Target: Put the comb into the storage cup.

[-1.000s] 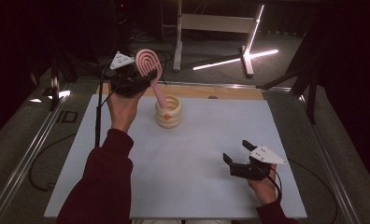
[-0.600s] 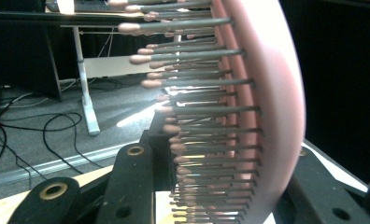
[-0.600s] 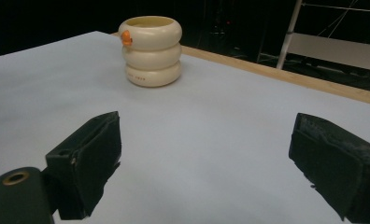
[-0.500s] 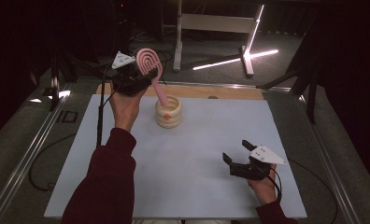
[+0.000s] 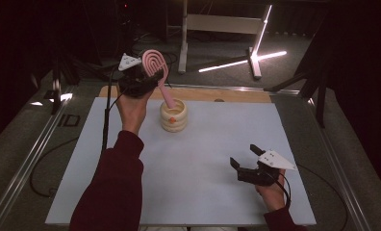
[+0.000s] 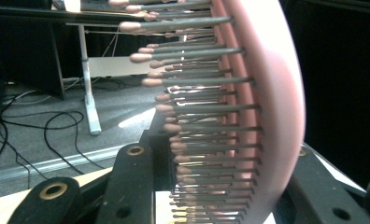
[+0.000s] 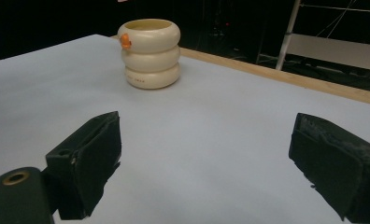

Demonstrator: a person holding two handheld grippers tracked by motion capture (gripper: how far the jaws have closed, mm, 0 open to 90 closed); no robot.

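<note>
Nearest the person's edge of the table, the right gripper [image 5: 243, 160] rests low over the pale blue-grey tabletop [image 5: 212, 159], carried by the right hand [image 5: 271, 190] at the lower right of the high view. Its jaws stand wide apart with nothing between them — the right gripper view shows bare tabletop in the gap. A white three-cornered plate sits on top of it and a dark cable loops back past the wrist.

Farther up the table, left of centre, stands a cream holder [image 5: 173, 115] shaped like three stacked rings, upright, with a small orange mark near its rim [image 7: 125, 42]. It lies well apart from the right gripper.

Beyond that, at the far left, the left hand [image 5: 132, 108] in a dark red sleeve [image 5: 112, 192] raises the left gripper [image 5: 143, 79] above the table. Its jaws are clamped on the head of a pink hairbrush [image 5: 156, 65] — the left gripper view shows grey bristles with pink tips [image 6: 192, 109] pressed close between the black jaws. The brush hangs tilted, head up, with its handle slanting down to the holder; its lower end is at the holder's mouth, though whether it touches inside cannot be told.
</note>
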